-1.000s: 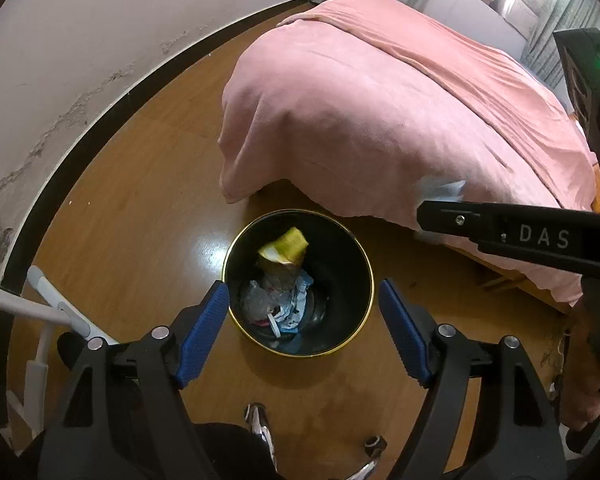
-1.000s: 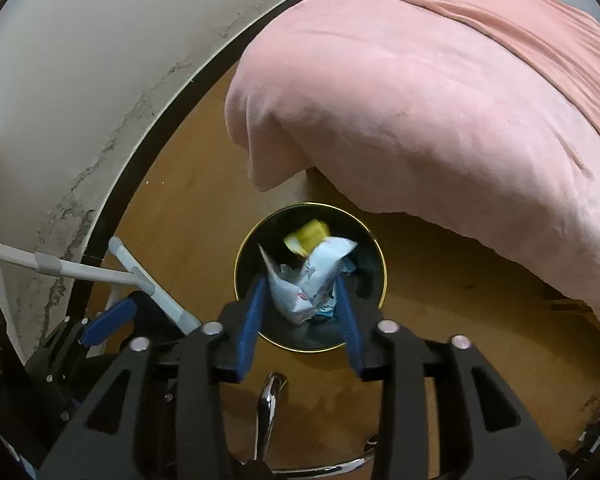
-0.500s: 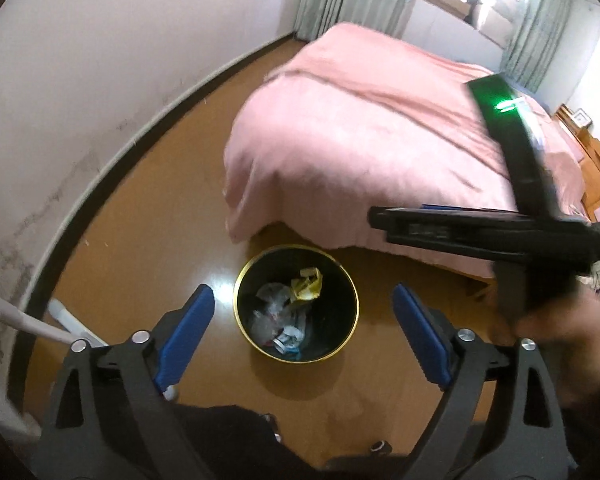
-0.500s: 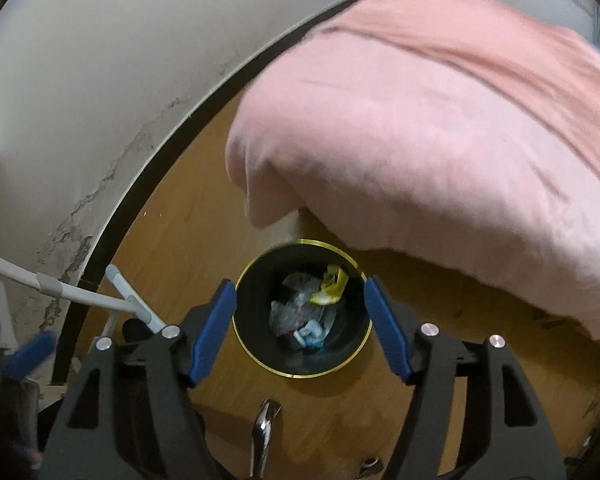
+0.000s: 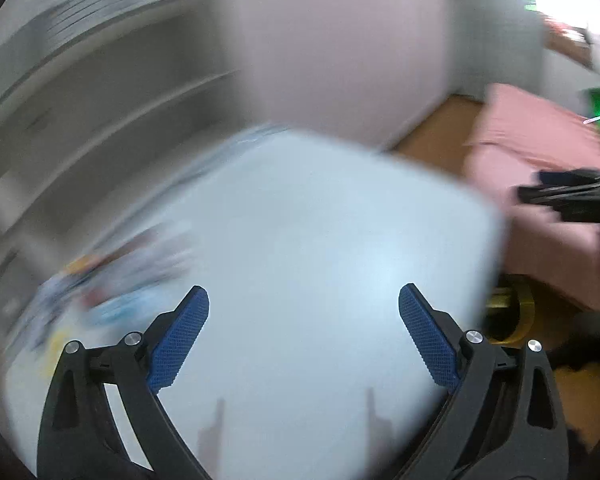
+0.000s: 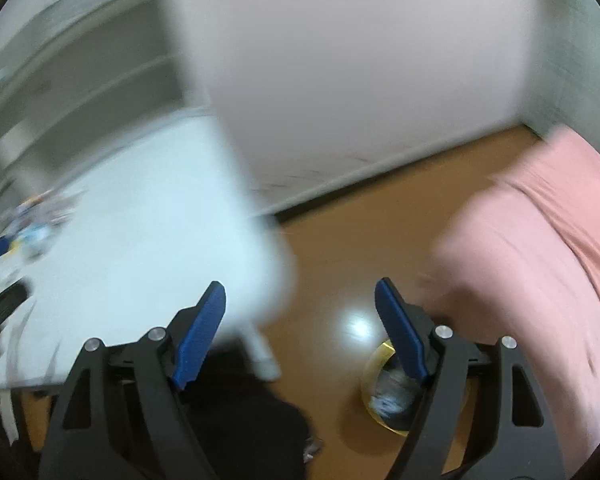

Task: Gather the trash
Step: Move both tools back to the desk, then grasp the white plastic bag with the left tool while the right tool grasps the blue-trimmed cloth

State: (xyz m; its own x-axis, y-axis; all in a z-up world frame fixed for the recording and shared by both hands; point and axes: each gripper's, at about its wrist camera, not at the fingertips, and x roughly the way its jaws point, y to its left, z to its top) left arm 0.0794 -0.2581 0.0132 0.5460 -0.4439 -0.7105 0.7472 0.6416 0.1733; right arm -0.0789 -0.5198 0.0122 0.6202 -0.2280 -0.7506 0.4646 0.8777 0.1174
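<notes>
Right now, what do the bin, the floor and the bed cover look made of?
Bin: black with a shiny gold rim, likely painted metal or glossy plastic; blur leaves it open.
Floor: orange-brown, probably varnished wood or laminate, since it throws a bright glare spot.
Bed cover: pink, matte and softly folded, so fabric.

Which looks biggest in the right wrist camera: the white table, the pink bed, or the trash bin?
1. White table and pink bed: too alike, and blurred, to rank.
2. Trash bin: smallest, partly hidden by the right gripper.
</notes>
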